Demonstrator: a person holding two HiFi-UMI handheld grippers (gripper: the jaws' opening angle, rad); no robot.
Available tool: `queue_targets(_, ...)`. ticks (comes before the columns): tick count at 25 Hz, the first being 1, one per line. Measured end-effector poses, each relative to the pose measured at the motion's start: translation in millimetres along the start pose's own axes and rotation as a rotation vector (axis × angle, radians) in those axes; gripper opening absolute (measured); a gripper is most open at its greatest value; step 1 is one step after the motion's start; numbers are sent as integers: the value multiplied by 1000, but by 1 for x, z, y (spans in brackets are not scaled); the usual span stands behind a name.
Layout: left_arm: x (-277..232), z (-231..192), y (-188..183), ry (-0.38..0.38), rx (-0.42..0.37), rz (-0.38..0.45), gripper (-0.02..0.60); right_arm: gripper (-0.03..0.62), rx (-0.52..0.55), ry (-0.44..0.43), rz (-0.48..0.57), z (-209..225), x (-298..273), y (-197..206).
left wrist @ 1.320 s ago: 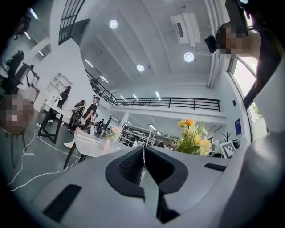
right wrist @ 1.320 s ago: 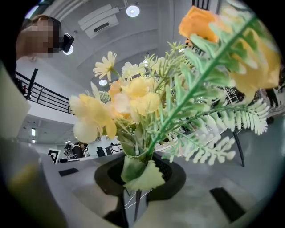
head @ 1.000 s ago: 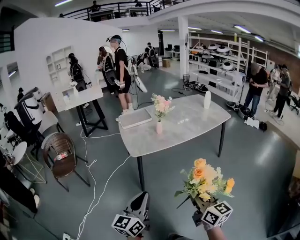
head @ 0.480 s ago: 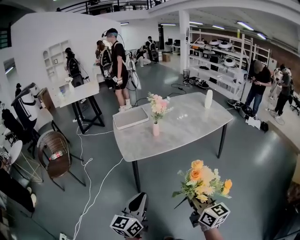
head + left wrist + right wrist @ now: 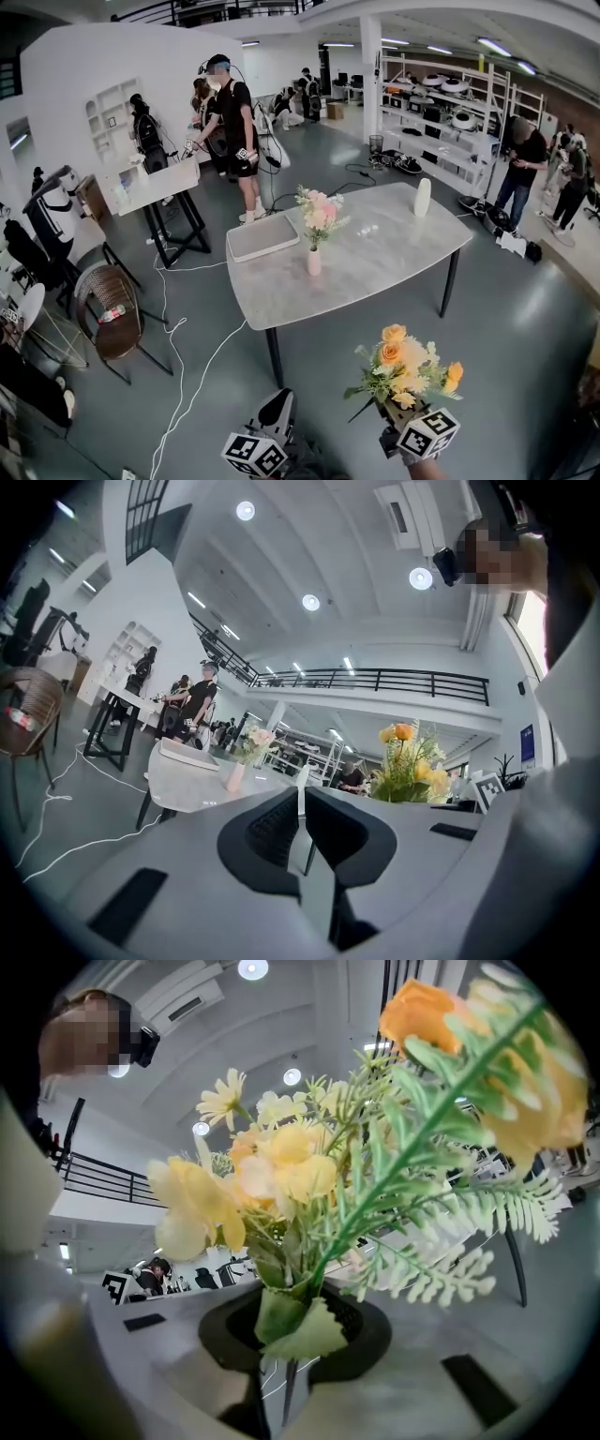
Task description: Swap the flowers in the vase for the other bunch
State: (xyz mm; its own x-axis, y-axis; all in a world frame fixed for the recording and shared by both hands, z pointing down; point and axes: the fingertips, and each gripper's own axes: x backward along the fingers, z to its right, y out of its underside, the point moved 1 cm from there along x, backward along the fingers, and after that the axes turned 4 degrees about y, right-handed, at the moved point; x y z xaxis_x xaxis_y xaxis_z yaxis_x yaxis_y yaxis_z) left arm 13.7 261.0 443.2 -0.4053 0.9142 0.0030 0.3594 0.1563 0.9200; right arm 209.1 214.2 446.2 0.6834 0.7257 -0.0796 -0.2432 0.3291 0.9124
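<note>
- Head view: open workshop hall, grey floor, people at far left and far right; pale table (image 5: 375, 253) mid-scene, well apart from both tools.
- On that table: small vase (image 5: 314, 262) left of centre, upright, carrying pink flowers (image 5: 317, 212); white tray (image 5: 265, 236) just beside it to the left, white bottle (image 5: 423, 197) toward the far right end.
- Near edge: left gripper (image 5: 279, 405) at left, right gripper (image 5: 389, 410) at right with yellow-orange bunch (image 5: 405, 366) standing up out of it.
- Left gripper view: jaws pressed together, nothing between; table and vase far ahead at left, bunch off to the right.
- Right gripper view: jaws pinching the bunch low on the gathered stems, green leaf caught at the pads; blooms and fern fronds filling the frame above.
- Handling, judged: looks artificial and light; blooms soft and floppy, stems thin and stiffer, prone to swivel or slip in a pinch. Best held low on the bundled stems, never on petals.
- Vase flowers probably alike: grab the stems just above the rim, pull straight up. Narrow vase likely light and tippy, so worth steadying or lifting slowly.
</note>
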Motion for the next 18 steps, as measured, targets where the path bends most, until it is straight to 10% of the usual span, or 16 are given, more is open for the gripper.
queue_targets(18, -123, -98, -32, 127, 61, -22, 21, 80, 7, 129, 12, 45, -119, -30)
